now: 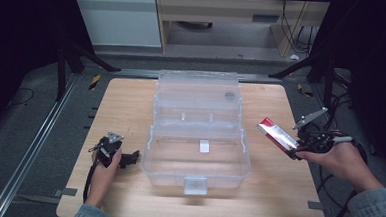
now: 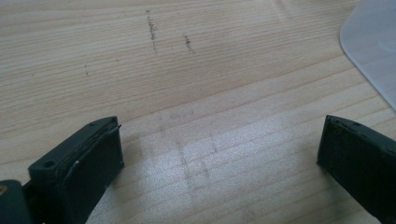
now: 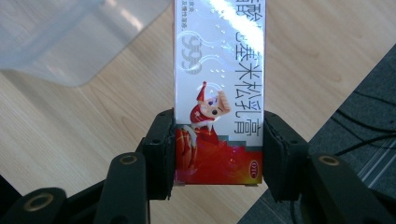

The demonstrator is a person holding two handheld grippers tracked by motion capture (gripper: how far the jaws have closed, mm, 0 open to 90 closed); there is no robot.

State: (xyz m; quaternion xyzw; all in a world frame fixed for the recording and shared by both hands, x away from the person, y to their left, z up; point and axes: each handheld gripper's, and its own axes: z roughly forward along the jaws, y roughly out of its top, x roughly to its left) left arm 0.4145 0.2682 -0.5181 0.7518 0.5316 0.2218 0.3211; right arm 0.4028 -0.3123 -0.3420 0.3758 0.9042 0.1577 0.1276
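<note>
Red-and-white carton (image 3: pixel 219 93) sat pinched in the right claw (image 1: pixel 295 150), lifted off the surface (image 1: pixel 131 100) and not yet inside the open clear plastic box (image 1: pixel 198 134) to that claw's left. Far left, the left claw (image 2: pixel 219 154) rested spread and empty. The carton's far end was cut off.

Overhead light falls evenly on the wooden table (image 1: pixel 131 105) while the surroundings sink into darkness, a pale sheen glares on the wood in the left gripper view, white glare washes the top of the red and white box (image 3: pixel 219 84), and the high view is soft.
</note>
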